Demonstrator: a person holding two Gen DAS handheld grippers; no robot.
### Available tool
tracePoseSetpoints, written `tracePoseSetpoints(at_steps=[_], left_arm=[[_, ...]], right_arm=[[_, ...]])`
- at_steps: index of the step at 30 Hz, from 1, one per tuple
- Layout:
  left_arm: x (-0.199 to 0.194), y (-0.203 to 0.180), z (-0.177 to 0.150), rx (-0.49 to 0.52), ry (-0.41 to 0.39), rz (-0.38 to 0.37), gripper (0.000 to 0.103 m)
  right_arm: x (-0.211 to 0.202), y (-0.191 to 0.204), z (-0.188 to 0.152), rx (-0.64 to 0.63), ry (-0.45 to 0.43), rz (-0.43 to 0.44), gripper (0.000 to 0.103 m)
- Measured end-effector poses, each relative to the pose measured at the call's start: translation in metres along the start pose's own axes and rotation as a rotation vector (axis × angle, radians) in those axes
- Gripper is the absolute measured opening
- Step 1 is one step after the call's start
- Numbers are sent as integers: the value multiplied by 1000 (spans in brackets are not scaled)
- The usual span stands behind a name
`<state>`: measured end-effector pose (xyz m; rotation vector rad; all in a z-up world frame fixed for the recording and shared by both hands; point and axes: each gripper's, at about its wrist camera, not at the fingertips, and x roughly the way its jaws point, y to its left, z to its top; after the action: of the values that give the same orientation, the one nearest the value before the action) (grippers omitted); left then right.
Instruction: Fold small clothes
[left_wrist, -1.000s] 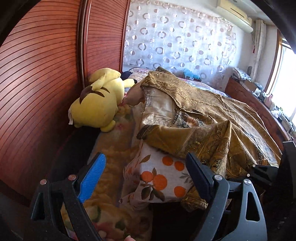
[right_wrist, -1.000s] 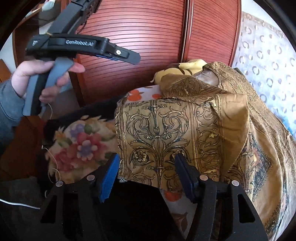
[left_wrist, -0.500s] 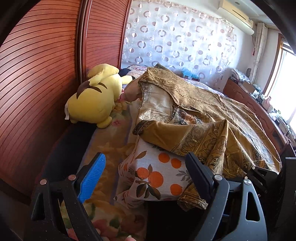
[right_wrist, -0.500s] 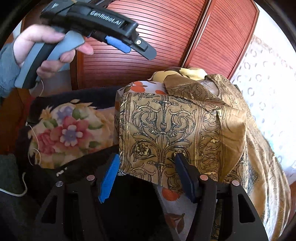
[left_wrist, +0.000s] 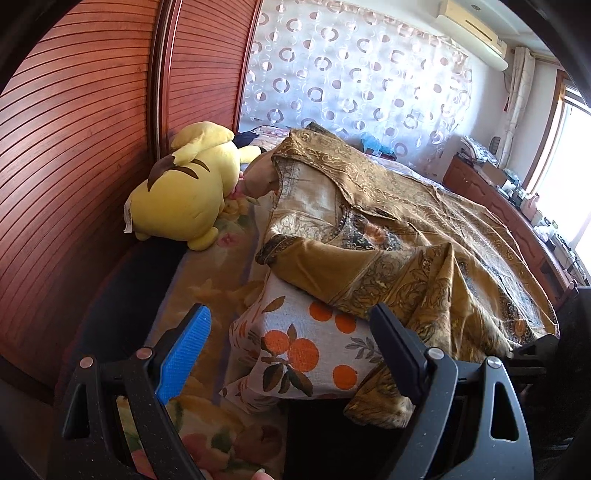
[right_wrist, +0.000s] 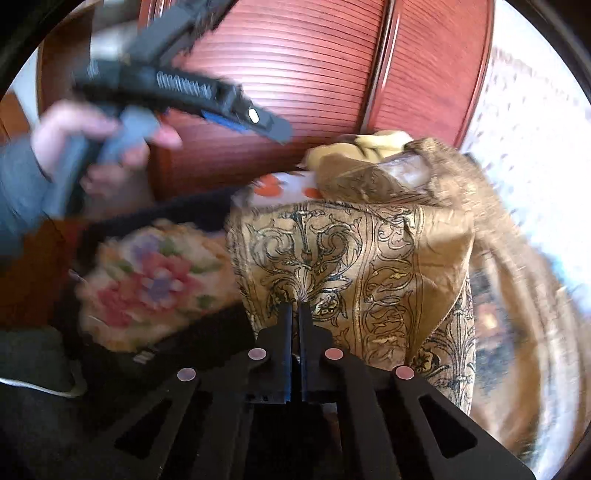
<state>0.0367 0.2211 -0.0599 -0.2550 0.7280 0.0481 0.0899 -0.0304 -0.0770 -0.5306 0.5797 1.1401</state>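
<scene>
Left tongs (left_wrist: 290, 345): jaws wide apart, nothing between them, held above the near edge of the bed. Off to their far left, a yellow plush toy (left_wrist: 184, 195) lies against the slatted wooden wardrobe (left_wrist: 74, 147). Straight ahead, just beyond the blue finger pad (left_wrist: 184, 354), sits an orange-print pillow (left_wrist: 306, 350), its far side covered by the gold brocade garment (left_wrist: 388, 240). The garment spreads from that pillow away to the right, over most of the bed.

Right tongs (right_wrist: 294, 317): jaws drawn together on the near hem of the gold brocade garment (right_wrist: 351, 266) (only a narrow slit shows between them, and the cloth runs down into it, so I judge the hem pinched). To their left, a floral blanket (right_wrist: 147, 284); above that, the left hand (right_wrist: 92, 147) carrying the other tongs, blurred with motion.

Step in hand, as I read it: the first grab. One edge is taken, the second is not. Next move calls for the left tongs to drop onto a matching edge or corner of the garment, near the pillow, so both can lift and draw it flat.

The garment: thin, shiny, scroll-patterned with darker borders. Rumpled, one flap doubled over itself, pale lining showing at the far end. No neat fold yet.
</scene>
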Motion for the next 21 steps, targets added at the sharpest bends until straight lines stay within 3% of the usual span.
tracePoseSetpoints(at_steps=[6, 9, 14, 16, 21], left_arm=[[-6, 6, 3, -17, -21, 9, 88], [-9, 9, 3, -22, -30, 16, 88], [-3, 9, -2, -15, -7, 5, 88], [1, 3, -5, -6, 5, -7, 88], [9, -23, -13, 39, 18, -64, 88]], right_arm=[[-46, -3, 30, 72, -96, 154, 3], [-69, -36, 34, 186, -163, 147, 3], [-96, -119, 8, 476, -232, -41, 3], [-95, -145, -13, 556, -186, -163, 3], [-83, -164, -59, 621, -51, -301, 3]])
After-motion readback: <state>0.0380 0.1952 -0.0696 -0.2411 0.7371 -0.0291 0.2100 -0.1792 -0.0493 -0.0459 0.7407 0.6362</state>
